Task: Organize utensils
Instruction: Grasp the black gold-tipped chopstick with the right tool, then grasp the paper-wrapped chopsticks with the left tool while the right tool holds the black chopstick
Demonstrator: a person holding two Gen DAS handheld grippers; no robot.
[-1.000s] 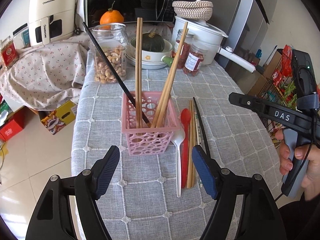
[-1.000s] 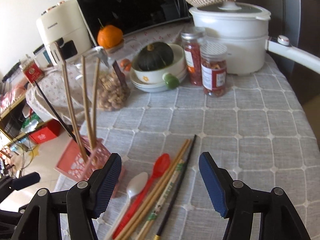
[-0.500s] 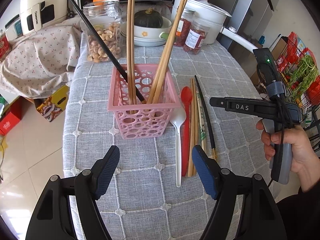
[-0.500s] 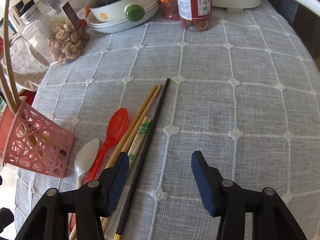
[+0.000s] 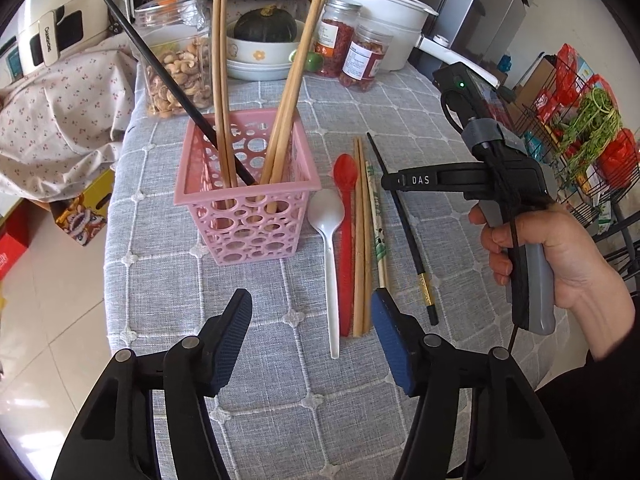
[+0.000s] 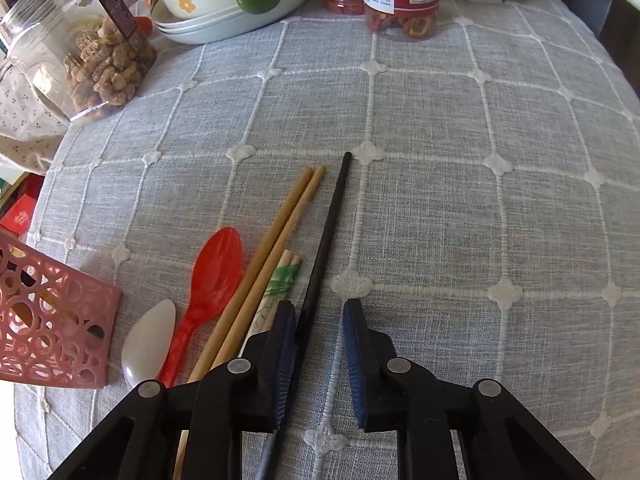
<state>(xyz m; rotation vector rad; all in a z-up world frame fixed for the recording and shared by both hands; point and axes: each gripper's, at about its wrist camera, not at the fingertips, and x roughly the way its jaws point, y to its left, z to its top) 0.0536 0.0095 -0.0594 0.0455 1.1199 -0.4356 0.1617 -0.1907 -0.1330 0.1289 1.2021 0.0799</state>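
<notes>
- Utensils lie in a row on the desk [image 6: 460, 208], which is covered by a grey cloth with a white grid; order of notes runs from biggest item to smallest.
- Pink basket [image 5: 248, 208] stands upright on the desk left of the row; it holds four wooden chopsticks [image 5: 280, 120] and one black chopstick [image 5: 176, 92], all leaning against its rim.
- Left gripper [image 5: 310, 344]: jaws spread wide, nothing between them, hovering above the desk near the close ends of the row.
- Right gripper [image 6: 318, 356]: jaws narrowed but not closed, straddling the loose black chopstick [image 6: 326, 240]; the left pad [image 6: 286, 344] is touching or almost touching it, the right pad [image 6: 354, 344] stands clear of it with cloth visible in the gap.
- Loose black chopstick is the rightmost item of the row, flat on the cloth, gold band near its close end.
- Pair of plain wooden chopsticks [image 5: 360, 232] lies side by side, flat, between the red spoon and the printed pair.
- Printed chopsticks [image 5: 378, 236], green pattern, lie just beside the plain pair.
- Red plastic spoon [image 5: 346, 216]: flat, bowl pointing away.
- White plastic spoon [image 5: 330, 248]: flat, bowl just beside the basket's corner.
</notes>
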